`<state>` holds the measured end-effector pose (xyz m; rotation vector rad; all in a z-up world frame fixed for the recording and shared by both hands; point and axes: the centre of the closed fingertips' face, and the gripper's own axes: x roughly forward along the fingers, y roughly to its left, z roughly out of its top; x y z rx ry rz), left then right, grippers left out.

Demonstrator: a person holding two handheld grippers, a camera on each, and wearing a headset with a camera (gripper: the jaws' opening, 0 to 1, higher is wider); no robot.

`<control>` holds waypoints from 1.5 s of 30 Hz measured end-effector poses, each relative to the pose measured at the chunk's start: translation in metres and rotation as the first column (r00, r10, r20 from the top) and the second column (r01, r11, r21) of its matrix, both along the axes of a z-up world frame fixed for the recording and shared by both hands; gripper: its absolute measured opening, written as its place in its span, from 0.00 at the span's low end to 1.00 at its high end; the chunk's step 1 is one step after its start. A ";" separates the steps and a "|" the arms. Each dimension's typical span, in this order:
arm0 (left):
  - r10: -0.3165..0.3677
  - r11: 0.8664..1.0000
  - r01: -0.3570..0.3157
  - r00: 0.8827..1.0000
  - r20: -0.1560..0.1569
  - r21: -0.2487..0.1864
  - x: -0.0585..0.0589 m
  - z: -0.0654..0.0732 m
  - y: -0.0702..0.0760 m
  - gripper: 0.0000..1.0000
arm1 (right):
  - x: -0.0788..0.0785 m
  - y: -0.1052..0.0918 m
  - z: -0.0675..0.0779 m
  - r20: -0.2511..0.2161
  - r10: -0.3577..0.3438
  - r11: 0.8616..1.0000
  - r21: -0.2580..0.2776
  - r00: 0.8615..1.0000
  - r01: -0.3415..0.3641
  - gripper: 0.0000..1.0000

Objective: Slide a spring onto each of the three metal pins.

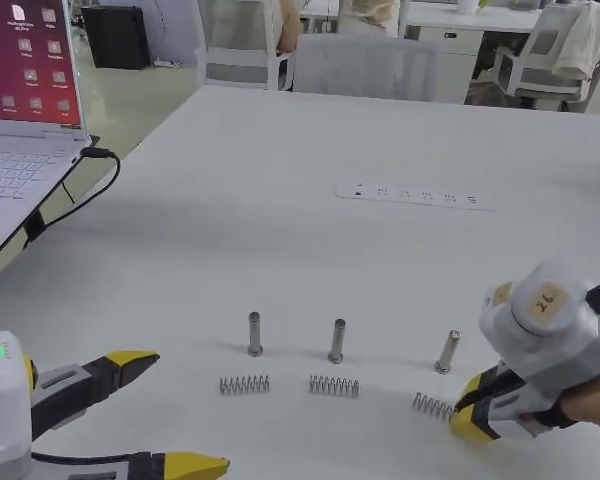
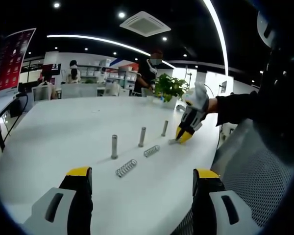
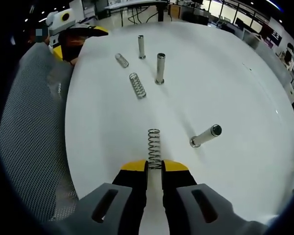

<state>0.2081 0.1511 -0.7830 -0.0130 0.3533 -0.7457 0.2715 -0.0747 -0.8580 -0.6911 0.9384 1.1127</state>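
We see three metal pins standing in a row on the white table (image 1: pixel 310 240): the left pin (image 1: pixel 254 333), the middle pin (image 1: pixel 337 341) and the right pin (image 1: pixel 447 352). Our right gripper (image 1: pixel 467 412) has its jaws clenched on one end of the right spring (image 1: pixel 432 405), which lies flat just in front of the right pin. The middle spring (image 1: pixel 334 386) and the left spring (image 1: pixel 244 384) lie loose just before their pins, touching neither. Our left gripper (image 1: pixel 175 412) hovers at the near left, jaws spread wide, grasping nothing. A laptop (image 1: pixel 20 120) sits at the far left.
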 end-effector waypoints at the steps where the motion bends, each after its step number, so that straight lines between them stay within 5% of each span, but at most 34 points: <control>1: -0.001 1.000 0.001 1.000 0.000 -0.001 0.000 0.000 0.000 0.81 | 0.000 0.000 -0.001 0.001 0.002 1.000 -0.002 1.000 -0.002 0.09; 15: -0.019 1.000 0.019 1.000 0.006 -0.002 -0.002 0.005 -0.005 0.79 | -0.004 0.004 0.010 0.003 0.002 1.000 0.029 1.000 -0.002 0.08; 28: -0.113 0.994 0.113 0.993 0.024 0.003 -0.005 0.010 -0.025 0.68 | -0.015 0.015 0.029 -0.014 0.046 0.997 0.056 0.999 -0.045 0.08; 45: -0.297 0.955 0.296 0.954 0.032 0.026 -0.003 0.013 -0.063 0.53 | -0.028 0.043 0.047 -0.002 0.146 0.987 0.066 0.989 -0.145 0.08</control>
